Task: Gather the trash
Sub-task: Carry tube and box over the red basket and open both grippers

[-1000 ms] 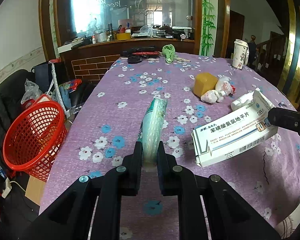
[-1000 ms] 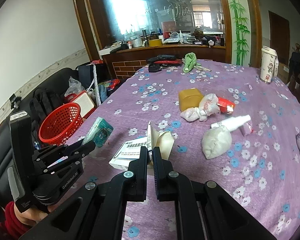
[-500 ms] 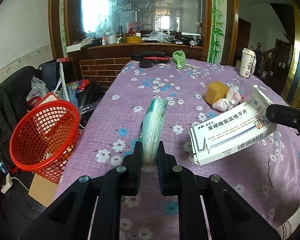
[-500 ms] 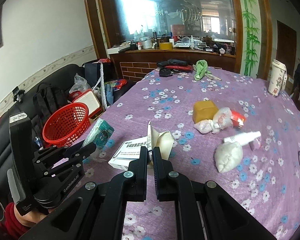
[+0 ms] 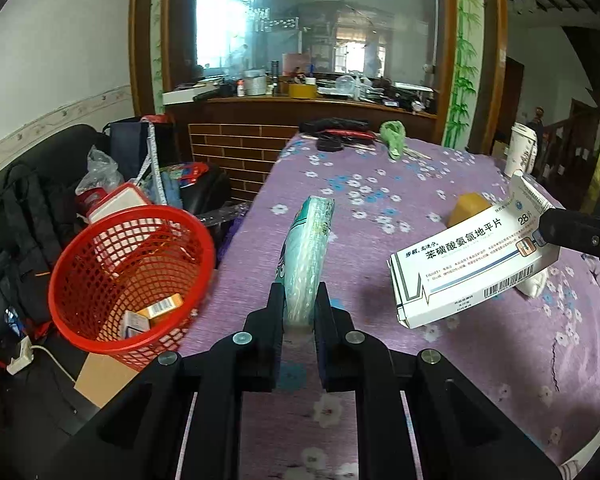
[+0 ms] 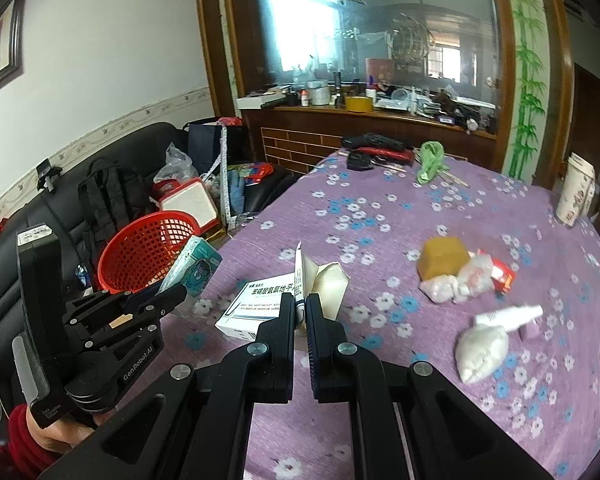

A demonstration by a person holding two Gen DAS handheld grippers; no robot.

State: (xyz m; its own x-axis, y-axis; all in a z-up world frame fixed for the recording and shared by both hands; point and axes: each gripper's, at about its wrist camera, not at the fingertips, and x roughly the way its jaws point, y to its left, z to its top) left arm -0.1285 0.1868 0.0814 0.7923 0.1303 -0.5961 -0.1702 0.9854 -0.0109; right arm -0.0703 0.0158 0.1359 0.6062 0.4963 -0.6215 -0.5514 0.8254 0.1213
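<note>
My left gripper (image 5: 298, 300) is shut on a teal tissue pack (image 5: 306, 256), held above the purple table's left edge; it also shows in the right wrist view (image 6: 194, 270). My right gripper (image 6: 299, 308) is shut on the flap of a white medicine box (image 6: 260, 306), which also shows in the left wrist view (image 5: 472, 264), held in the air. A red mesh basket (image 5: 128, 280) stands on the floor left of the table, with small boxes inside.
On the floral purple tablecloth (image 6: 380, 216) lie a yellow block (image 6: 442, 258), white crumpled bags (image 6: 482, 350), a white tube (image 6: 508, 316), a green rag (image 6: 430, 160) and a paper cup (image 6: 576, 192). A black sofa with bags (image 6: 108, 200) stands left.
Both grippers have moved left and back with their loads. The red basket has come closer and now shows its inside.
</note>
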